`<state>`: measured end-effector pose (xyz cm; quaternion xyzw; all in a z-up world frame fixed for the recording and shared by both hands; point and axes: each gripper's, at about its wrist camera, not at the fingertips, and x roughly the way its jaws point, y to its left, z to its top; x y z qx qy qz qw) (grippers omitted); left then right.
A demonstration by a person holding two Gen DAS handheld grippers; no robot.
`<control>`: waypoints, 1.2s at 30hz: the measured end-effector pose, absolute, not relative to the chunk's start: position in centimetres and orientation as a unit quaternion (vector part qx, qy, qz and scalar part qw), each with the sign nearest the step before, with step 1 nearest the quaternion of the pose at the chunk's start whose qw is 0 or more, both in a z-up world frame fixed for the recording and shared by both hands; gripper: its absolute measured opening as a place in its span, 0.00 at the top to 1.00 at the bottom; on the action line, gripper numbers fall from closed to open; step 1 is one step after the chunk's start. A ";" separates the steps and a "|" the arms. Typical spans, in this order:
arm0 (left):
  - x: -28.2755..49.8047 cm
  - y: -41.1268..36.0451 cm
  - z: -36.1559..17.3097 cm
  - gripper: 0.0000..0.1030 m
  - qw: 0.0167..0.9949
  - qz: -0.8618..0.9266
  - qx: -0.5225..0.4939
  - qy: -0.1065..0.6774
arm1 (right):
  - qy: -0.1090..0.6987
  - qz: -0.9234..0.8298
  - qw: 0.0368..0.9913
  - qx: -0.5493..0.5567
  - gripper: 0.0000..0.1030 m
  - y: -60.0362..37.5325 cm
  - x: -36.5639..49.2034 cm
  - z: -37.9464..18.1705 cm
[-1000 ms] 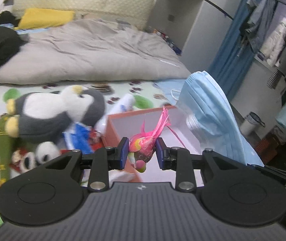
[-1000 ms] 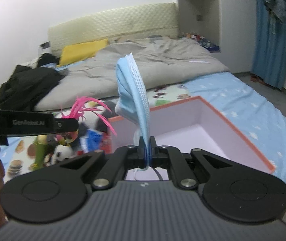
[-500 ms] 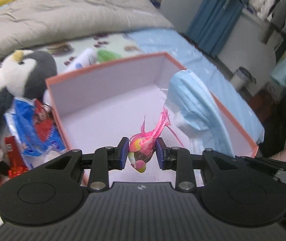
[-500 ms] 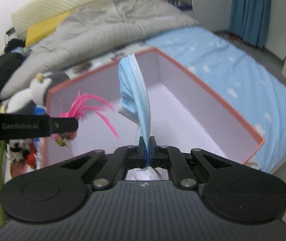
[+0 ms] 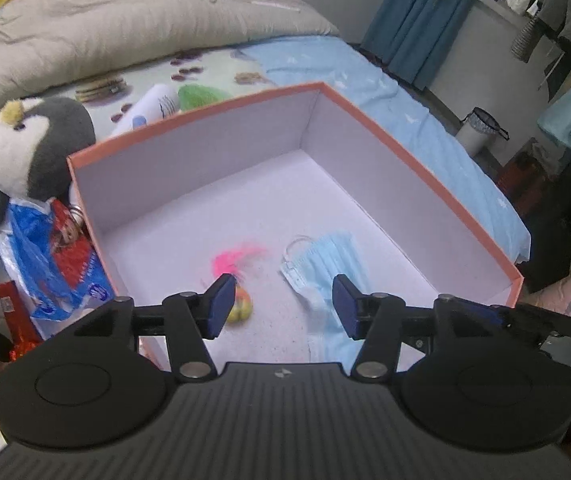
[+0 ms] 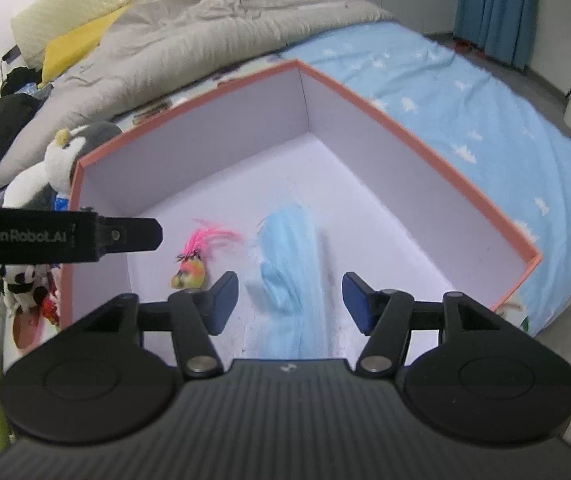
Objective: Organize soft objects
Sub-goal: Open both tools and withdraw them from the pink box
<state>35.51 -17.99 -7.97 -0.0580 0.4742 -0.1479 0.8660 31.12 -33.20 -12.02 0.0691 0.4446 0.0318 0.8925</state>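
Pink feathers on the little bird toy (image 5: 237, 276) blur in my left view, and the left gripper's near pad hides part of its yellow-green body; my right view shows it (image 6: 191, 268) more plainly, lying on the box floor towards the near left. Just to its right lies the pale blue face mask (image 5: 325, 264), smeared in my right view (image 6: 285, 260), its near end cut off behind the gripper bodies. I cannot tell whether the toy and the mask touch.

Both sit inside the white box with the orange rim (image 5: 425, 168), whose near wall I cannot see.

My left gripper (image 5: 281, 306) is opening, jaws spread, pads clear of the toy and the mask below. My right gripper (image 6: 291, 300) is opening too, jaws apart, with the mask beneath the gap and not pinched.

Left of the box, a penguin plush (image 5: 25, 136) is cut off by the frame edge, with a blue plastic packet (image 5: 45, 256) beside it. Far behind lies a grey duvet (image 5: 125, 20).
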 end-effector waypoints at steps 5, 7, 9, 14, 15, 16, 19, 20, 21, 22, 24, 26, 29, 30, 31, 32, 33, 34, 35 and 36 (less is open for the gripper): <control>33.1 -16.9 -5.4 0.42 0.879 -0.145 -0.061 0.450 | 0.423 0.033 0.902 0.075 0.41 -33.1 29.4 -10.1; 31.7 -16.4 -4.3 0.42 0.884 -0.145 -0.063 0.440 | 0.414 0.034 0.906 0.078 0.41 -32.9 28.3 -9.1; 30.1 -15.7 -3.3 0.42 0.889 -0.144 -0.066 0.429 | 0.406 0.038 0.909 0.083 0.41 -32.7 27.3 -8.3; 26.0 -14.1 -0.9 0.42 0.902 -0.141 -0.068 0.403 | 0.379 0.047 0.920 0.087 0.41 -31.6 24.1 -6.1; 25.1 -13.7 -0.4 0.42 0.905 -0.139 -0.069 0.396 | 0.374 0.048 0.922 0.088 0.41 -31.4 23.5 -5.6; 24.0 -13.3 0.0 0.42 0.908 -0.138 -0.071 0.388 | 0.366 0.051 0.925 0.090 0.41 -31.2 22.8 -5.1; 21.4 -12.0 1.2 0.42 0.915 -0.133 -0.077 0.372 | 0.349 0.054 0.931 0.091 0.41 -30.5 20.7 -3.8; 20.5 -11.6 1.5 0.42 0.917 -0.133 -0.080 0.367 | 0.344 0.056 0.933 0.091 0.41 -30.3 20.0 -3.5; 19.6 -11.1 1.8 0.42 0.919 -0.133 -0.083 0.363 | 0.341 0.059 0.934 0.091 0.41 -30.1 19.4 -3.2; 18.8 -10.8 2.0 0.42 0.920 -0.132 -0.083 0.360 | 0.338 0.061 0.935 0.090 0.41 -29.8 18.7 -3.0; 17.1 -10.1 2.4 0.42 0.923 -0.128 -0.083 0.354 | 0.332 0.067 0.936 0.092 0.41 -29.4 17.5 -2.6; 15.3 -9.2 2.7 0.42 0.926 -0.123 -0.087 0.347 | 0.328 0.076 0.937 0.094 0.41 -28.9 16.4 -2.4; 13.5 -8.2 3.2 0.42 0.932 -0.111 -0.088 0.334 | 0.324 0.092 0.937 0.095 0.41 -28.1 14.9 -2.3; 12.7 -7.8 3.4 0.42 0.935 -0.108 -0.090 0.325 | 0.325 0.098 0.936 0.094 0.41 -27.7 14.4 -2.4; 12.1 -7.4 3.6 0.42 0.937 -0.107 -0.092 0.321 | 0.327 0.102 0.935 0.091 0.41 -27.4 14.1 -2.5; 11.4 -6.9 3.6 0.42 0.937 -0.103 -0.094 0.319 | 0.329 0.107 0.934 0.087 0.41 -27.0 13.7 -2.6; 10.7 -6.4 3.6 0.42 0.938 -0.098 -0.098 0.318 | 0.331 0.113 0.933 0.083 0.41 -26.6 13.3 -2.7; 10.0 -5.8 3.5 0.42 0.938 -0.094 -0.101 0.317 | 0.331 0.119 0.933 0.080 0.41 -26.2 13.0 -2.8; 9.2 -5.3 3.3 0.42 0.938 -0.090 -0.105 0.318 | 0.331 0.126 0.932 0.077 0.41 -25.9 12.6 -2.9; 8.6 -4.8 3.0 0.42 0.938 -0.084 -0.109 0.319 | 0.331 0.130 0.931 0.076 0.41 -25.5 12.1 -2.9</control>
